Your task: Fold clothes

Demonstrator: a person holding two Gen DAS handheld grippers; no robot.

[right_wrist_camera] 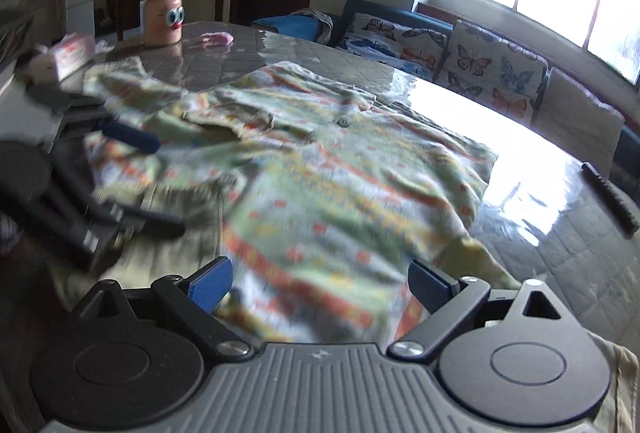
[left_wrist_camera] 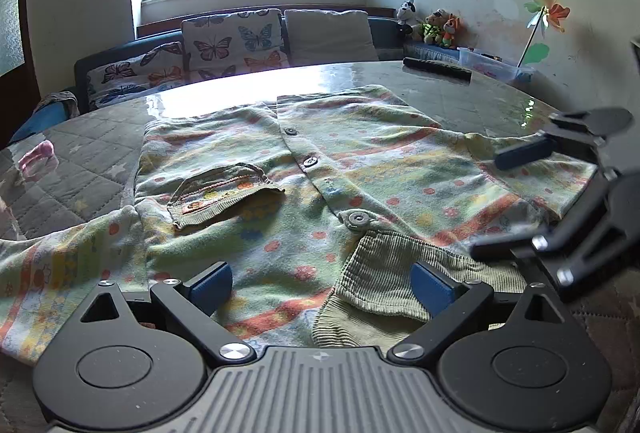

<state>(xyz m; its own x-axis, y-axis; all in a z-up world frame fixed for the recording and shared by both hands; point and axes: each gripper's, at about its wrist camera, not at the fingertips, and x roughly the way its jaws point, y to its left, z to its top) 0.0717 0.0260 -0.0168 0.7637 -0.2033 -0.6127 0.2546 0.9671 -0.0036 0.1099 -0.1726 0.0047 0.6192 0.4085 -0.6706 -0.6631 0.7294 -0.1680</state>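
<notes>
A child's button-front shirt, pale green with orange and yellow patterned stripes, lies spread flat on the table, collar end nearest me. It has a corduroy collar and a corduroy pocket flap. My left gripper is open, low over the collar end. My right gripper is open over the shirt's right side; it also shows in the left wrist view by the right sleeve. The left gripper shows in the right wrist view, blurred.
The round table has a quilted grey cover under glossy plastic. A black remote lies at the far right, a pink cloth at the left. A peach bottle with eyes and a tissue pack stand far left. A sofa is behind.
</notes>
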